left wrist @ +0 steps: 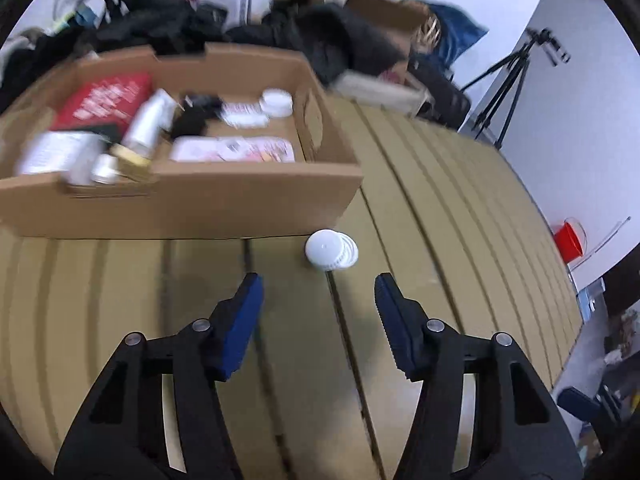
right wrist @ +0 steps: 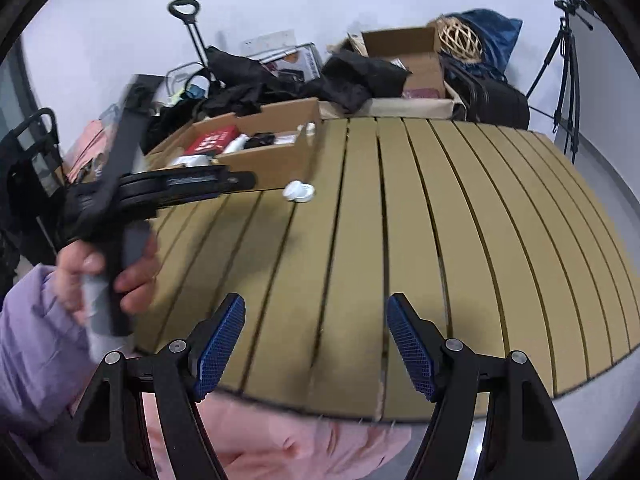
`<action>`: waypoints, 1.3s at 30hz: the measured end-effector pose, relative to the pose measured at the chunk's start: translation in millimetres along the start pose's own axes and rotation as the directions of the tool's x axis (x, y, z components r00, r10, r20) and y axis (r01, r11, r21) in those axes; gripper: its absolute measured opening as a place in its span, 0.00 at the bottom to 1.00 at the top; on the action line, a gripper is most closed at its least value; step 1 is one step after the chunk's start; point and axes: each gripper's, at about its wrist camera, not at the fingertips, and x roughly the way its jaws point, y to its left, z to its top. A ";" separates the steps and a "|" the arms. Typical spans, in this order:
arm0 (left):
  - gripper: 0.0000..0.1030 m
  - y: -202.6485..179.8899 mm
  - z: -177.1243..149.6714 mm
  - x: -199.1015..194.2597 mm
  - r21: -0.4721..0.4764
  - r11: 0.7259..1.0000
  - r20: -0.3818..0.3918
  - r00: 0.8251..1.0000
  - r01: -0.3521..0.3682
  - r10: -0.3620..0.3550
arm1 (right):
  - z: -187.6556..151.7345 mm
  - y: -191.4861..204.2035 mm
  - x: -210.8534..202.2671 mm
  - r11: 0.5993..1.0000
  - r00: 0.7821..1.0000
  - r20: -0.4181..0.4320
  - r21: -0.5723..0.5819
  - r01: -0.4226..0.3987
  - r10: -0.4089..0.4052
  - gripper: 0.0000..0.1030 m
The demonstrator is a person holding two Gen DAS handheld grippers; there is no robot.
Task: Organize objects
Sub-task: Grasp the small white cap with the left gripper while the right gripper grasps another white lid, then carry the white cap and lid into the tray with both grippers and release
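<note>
left tongs [left wrist: 319, 294] hang over the slatted tan tabletop [left wrist: 440, 208], blue pads spread apart w/ nothing between them. just beyond their tips sits a small white jar [left wrist: 331, 249], lying on its side by the look of it, right beside the near right corner of a cardboard box [left wrist: 192, 204]; the tongs aren't touching it. inside the box, blurred: a red packet [left wrist: 105, 100] at far left, a white bottle [left wrist: 150, 122] w/ a gold cap lying across the middle, a pink flat pack [left wrist: 234, 149] by the near wall, another small white jar [left wrist: 276, 102] in the far right corner, plus something black i can't make out. right tongs [right wrist: 316, 338] are also spread, empty, over the near edge of the tabletop, well apart from the jar. from that side you see the person's left hand [right wrist: 106, 276] in a lilac sleeve [right wrist: 32, 344] gripping the other tool's handle, its black arm reaching toward the white jar. behind the tabletop there's a heap of black clothing [right wrist: 348, 76], more open boxes, a wicker ball [right wrist: 460, 40] and a tripod [right wrist: 566, 76] at far right by the wall.
</note>
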 end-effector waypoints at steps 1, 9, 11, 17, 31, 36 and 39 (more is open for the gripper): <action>0.52 0.9 2.2 11.3 -0.012 1.000 -0.016 1.000 0.003 -0.003 | 3.8 -4.9 8.2 1.000 1.000 -0.006 0.005 -0.002 0.002 0.75; 0.25 -0.5 13.2 37.4 0.000 0.999 -0.022 0.999 0.041 -0.041 | 20.6 -18.0 46.2 0.999 0.999 -0.026 0.036 -0.038 0.038 0.75; 0.25 -1.9 10.9 36.9 0.019 0.999 -0.012 0.999 0.041 -0.040 | 21.2 -18.1 53.9 0.998 0.999 -0.027 0.049 -0.042 0.044 0.75; 0.25 15.2 5.8 2.2 0.011 0.995 0.039 0.994 0.098 -0.098 | 22.4 -11.5 65.3 0.998 0.998 -0.055 0.043 -0.037 0.039 0.75; 0.25 119.7 -44.9 -164.9 -0.030 0.997 0.202 0.976 -0.071 0.076 | 93.3 40.3 169.0 0.994 0.996 -0.087 -0.111 0.000 -0.010 0.64; 0.25 136.3 -49.5 -167.3 -0.067 0.992 0.204 0.972 -0.103 0.115 | 90.5 44.0 194.0 0.990 0.990 -0.111 -0.121 0.070 -0.084 0.31; 0.25 137.3 -47.9 -171.2 -0.078 0.991 0.196 0.973 -0.107 0.120 | 91.7 43.8 199.3 0.989 0.988 -0.124 -0.120 0.083 -0.097 0.31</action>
